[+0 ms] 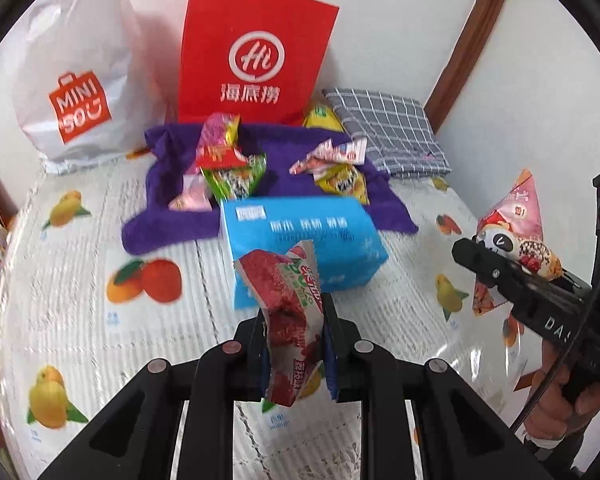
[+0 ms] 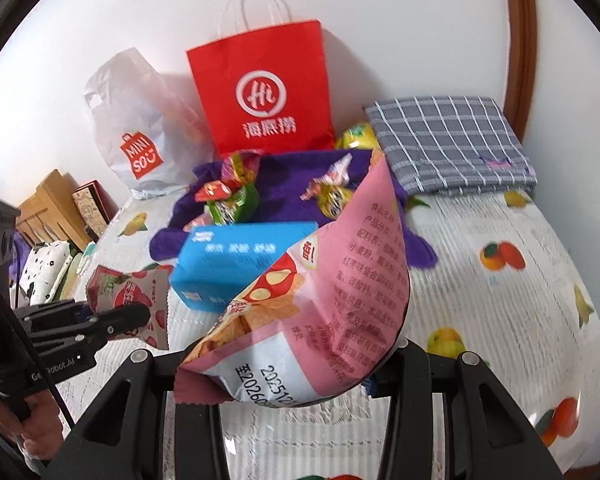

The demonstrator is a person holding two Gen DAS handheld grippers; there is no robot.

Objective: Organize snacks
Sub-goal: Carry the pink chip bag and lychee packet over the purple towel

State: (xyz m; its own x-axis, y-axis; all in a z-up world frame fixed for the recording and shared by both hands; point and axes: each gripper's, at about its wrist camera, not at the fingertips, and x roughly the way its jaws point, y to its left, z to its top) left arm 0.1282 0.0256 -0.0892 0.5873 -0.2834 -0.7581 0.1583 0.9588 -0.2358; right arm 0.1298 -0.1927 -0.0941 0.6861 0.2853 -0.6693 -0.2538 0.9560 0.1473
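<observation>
My left gripper (image 1: 294,320) is shut on a red snack packet (image 1: 288,292), held upright above the fruit-print tablecloth (image 1: 80,280). From the right wrist view the left gripper (image 2: 116,318) and its red packet (image 2: 128,288) appear at the left. My right gripper (image 2: 300,368) is shut on a pink triangular snack packet (image 2: 340,280), which hides most of its fingers. The left wrist view has this pink packet (image 1: 516,220) at the right, in the right gripper (image 1: 476,254). Several more snack packets (image 1: 228,168) lie on a purple towel (image 1: 172,220) behind a blue box (image 1: 300,232).
A red paper bag (image 1: 256,52) and a white plastic shopping bag (image 1: 76,80) stand against the back wall. A folded grey checked cloth (image 1: 392,132) lies at the back right, with a yellow packet (image 1: 322,116) beside it. Wooden furniture (image 2: 48,208) stands left of the table.
</observation>
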